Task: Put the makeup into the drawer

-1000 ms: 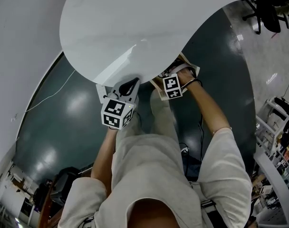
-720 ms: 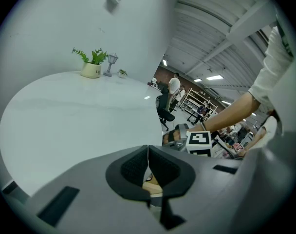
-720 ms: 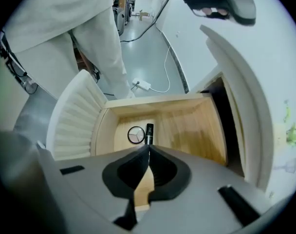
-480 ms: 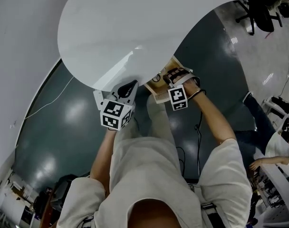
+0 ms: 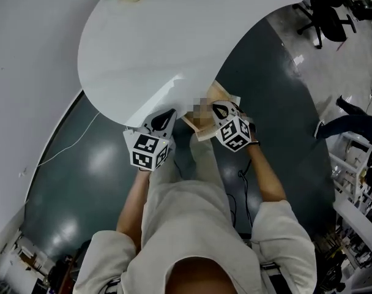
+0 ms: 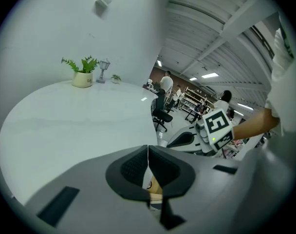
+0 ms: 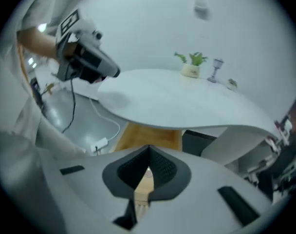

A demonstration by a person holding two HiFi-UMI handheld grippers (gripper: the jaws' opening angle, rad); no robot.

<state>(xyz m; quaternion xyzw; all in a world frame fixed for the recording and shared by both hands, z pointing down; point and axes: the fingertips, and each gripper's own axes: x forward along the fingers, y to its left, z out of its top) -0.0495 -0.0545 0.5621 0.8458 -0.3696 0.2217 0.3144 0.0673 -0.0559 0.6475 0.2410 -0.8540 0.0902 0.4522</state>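
Both tools closed and empty: left tool (image 6: 148, 149) has its pads meeting, and right tool (image 7: 149, 152) is the same. No makeup on the counter (image 5: 174, 35). I can't pick it out in the drawer (image 7: 148, 133) either. The inside is mostly hidden by the counter lip and the tools, so it's likely in there already. If you regrasp, expect small, light, hard-shelled, slick pieces that can crack. Pinch across mid-body and squeeze gently. The drawer stands pulled out under the overhanging counter edge, with both tools right at that edge. Come in low from the front; there's open floor on either side.
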